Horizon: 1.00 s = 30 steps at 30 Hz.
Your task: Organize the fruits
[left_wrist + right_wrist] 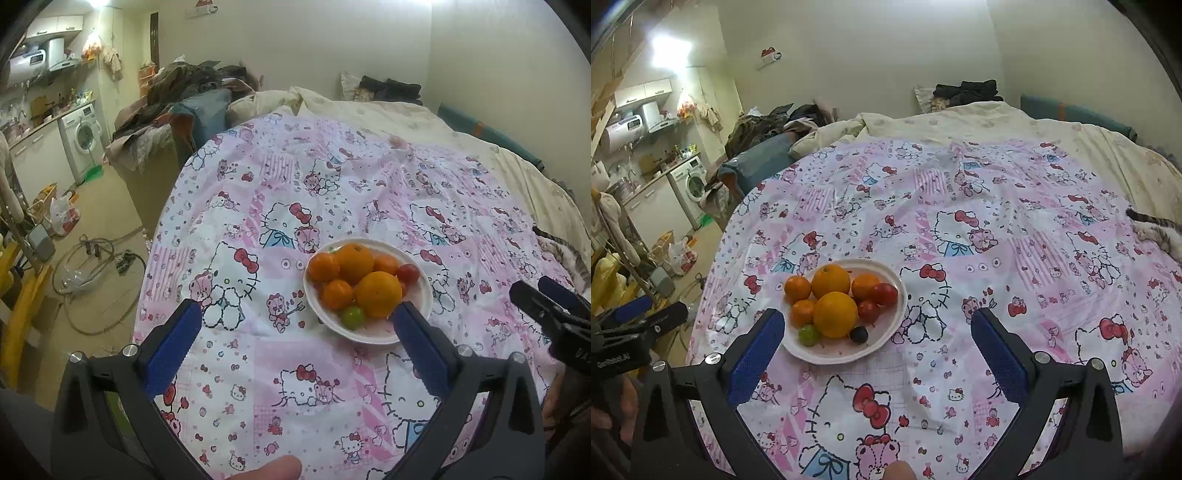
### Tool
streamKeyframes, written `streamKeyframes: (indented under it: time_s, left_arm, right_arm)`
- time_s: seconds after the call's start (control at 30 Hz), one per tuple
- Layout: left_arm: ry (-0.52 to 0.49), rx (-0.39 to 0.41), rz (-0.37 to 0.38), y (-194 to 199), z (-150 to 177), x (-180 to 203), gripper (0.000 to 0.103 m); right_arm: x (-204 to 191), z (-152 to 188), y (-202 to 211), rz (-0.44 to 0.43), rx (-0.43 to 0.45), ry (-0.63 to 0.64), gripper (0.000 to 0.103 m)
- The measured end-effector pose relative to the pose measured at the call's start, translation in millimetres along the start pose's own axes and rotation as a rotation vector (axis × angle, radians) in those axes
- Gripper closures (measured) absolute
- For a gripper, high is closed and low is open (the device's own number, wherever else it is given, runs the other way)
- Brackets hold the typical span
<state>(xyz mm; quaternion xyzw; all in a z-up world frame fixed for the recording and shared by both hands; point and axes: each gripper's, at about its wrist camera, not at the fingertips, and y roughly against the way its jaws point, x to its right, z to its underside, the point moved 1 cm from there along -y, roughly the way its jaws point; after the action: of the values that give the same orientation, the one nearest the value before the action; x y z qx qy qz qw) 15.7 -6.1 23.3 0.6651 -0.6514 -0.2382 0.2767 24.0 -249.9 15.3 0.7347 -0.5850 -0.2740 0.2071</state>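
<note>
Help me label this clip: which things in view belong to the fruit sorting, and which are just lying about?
Job:
white plate
large oranges
small tangerines
red tomatoes
green fruit
dark fruit

Lying about:
washing machine
clothes pile
cat

Left tongs (297,317) spread wide, empty, near fruit plate (373,336).

Glossy white plate (895,325) sits on printed cotton-like cloth sheet (997,229), slightly wrinkled.
</note>
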Motion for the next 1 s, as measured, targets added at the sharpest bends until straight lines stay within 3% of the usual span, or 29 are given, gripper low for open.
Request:
streamKeyframes:
  time_s: [1.0]
  left_arm:
    - [0.002,-0.014,0.017,-0.8,1.9,1.7,0.001]
  right_arm:
    - [-3.9,4.8,-6.8,0.009,-0.02,0.011,0.0]
